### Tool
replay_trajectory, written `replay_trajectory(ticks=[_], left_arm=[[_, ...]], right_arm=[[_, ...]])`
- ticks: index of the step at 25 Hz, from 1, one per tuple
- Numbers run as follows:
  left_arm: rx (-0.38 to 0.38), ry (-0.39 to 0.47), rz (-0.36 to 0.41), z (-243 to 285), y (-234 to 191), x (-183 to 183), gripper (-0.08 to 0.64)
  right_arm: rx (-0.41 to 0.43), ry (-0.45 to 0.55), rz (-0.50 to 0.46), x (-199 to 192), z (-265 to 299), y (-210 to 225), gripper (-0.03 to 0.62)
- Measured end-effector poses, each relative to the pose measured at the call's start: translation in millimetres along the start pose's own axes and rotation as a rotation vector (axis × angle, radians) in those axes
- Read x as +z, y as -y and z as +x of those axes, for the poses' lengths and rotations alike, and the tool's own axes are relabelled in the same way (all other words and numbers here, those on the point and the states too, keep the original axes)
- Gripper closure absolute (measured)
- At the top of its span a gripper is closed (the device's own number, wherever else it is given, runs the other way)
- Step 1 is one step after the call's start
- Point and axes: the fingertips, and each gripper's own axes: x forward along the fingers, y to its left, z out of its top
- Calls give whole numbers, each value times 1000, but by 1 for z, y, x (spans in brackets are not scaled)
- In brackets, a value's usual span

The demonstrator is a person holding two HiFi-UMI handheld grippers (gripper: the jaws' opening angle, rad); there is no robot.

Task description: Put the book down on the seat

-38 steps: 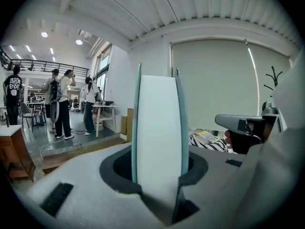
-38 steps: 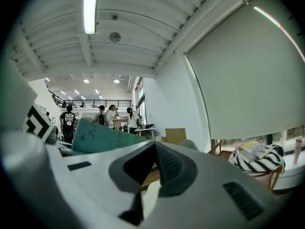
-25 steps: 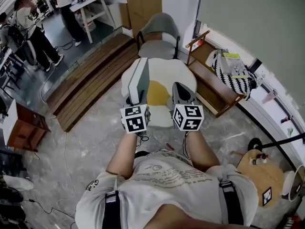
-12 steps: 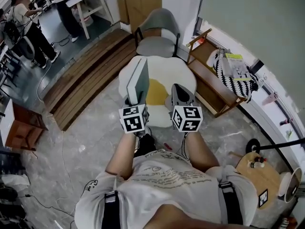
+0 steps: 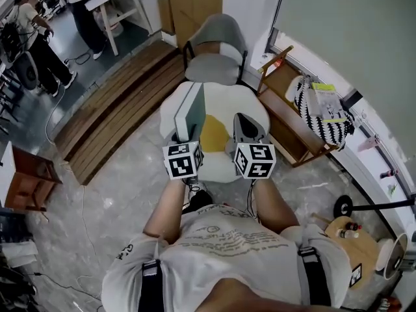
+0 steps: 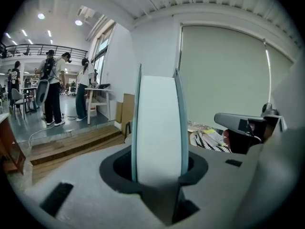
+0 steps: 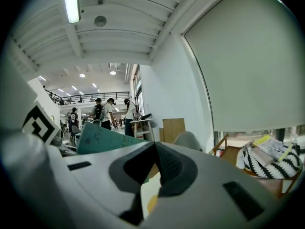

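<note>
- Book (image 5: 192, 108) is held upright on its edge over the 9 o'clock side of the seat (image 5: 242, 96); it has not yet been set down.
- Left gripper (image 5: 186, 137): jaws are partly open and clamped across the book's thickness at its lower edge.
- Handling is judged stiff, fairly heavy and smooth-covered. It is top-heavy in this grip, so tipping is likely, and a hold nearer mid-edge is advised.
- Right gripper (image 5: 245, 123), at 3 o'clock of the left: jaws are closed and nothing is held.

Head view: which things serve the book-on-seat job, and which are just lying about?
Job: book, clamped upright in left gripper; white seat with its yellow cushion.
Lying about: grey chair, cardboard, striped bag, wooden rack, round side table.
</note>
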Motion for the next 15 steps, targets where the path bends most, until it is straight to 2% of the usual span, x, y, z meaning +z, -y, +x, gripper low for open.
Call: replay_trajectory(ticks=[7, 15], left_arm=[[-16, 19, -6, 41, -28, 30, 389], [-71, 43, -8, 81, -45, 68, 390]], right_arm=[[-14, 4, -30, 16, 52, 1, 565], [-57, 15, -65, 36, 97, 4, 565]])
